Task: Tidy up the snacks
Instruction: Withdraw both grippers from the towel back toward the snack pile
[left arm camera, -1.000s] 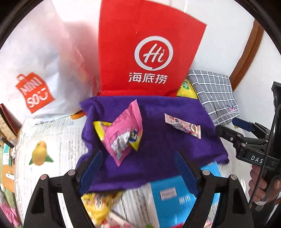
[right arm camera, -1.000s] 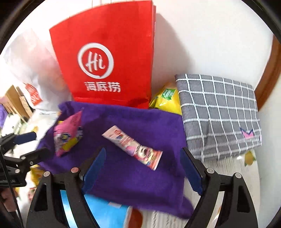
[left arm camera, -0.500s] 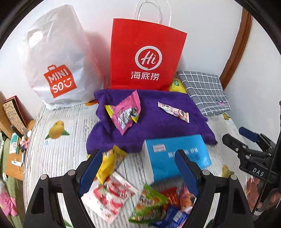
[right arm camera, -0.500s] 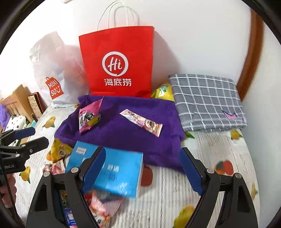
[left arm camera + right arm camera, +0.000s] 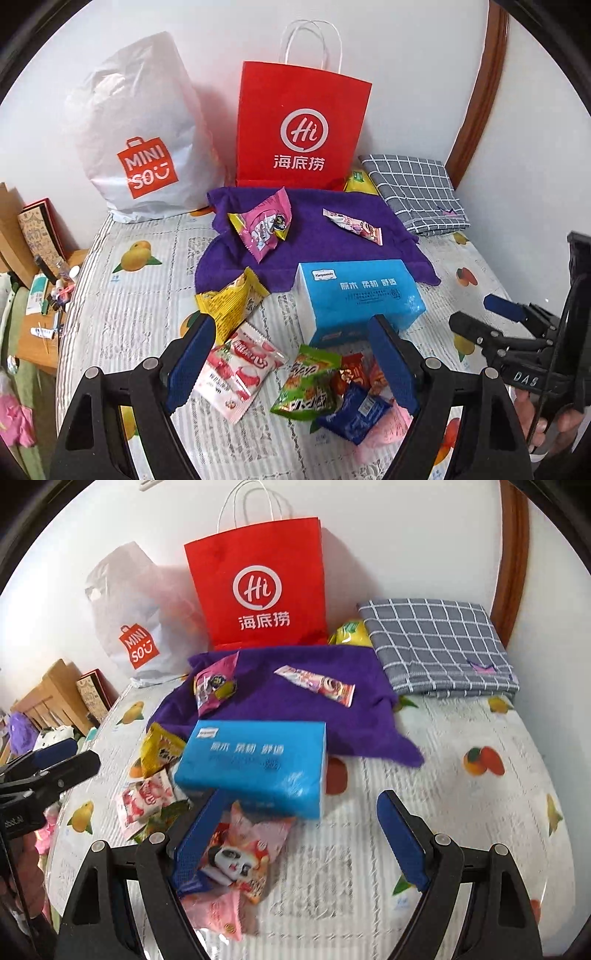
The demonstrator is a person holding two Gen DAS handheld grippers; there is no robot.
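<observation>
On fruit-print bedspread (image 5: 461, 812), snacks piled near front-left, both grippers wide and empty.

Against back wall: red paper bag (image 5: 303, 129) upright, white plastic bag (image 5: 144, 136) to its left, grey checked cloth (image 5: 417, 192) folded in right corner by wooden frame (image 5: 480, 92). Purple towel (image 5: 325, 236) spread mid-bed, carrying pink snack packet (image 5: 264, 227) and long wrapper bar (image 5: 352, 226), well apart. Blue tissue box (image 5: 358, 295) overlapping towel's near edge. Loose snack pile (image 5: 306, 380) just in front of box; yellow packet (image 5: 229, 302) at left of box. Open bedspread on right half, bare to the edge. Left gripper (image 5: 291, 369) hovering over pile, tilted downward, nothing between fingers. Right gripper (image 5: 299, 845) likewise tilted down, left finger (image 5: 195, 845) over panda packet (image 5: 236, 860), gap clear.
</observation>
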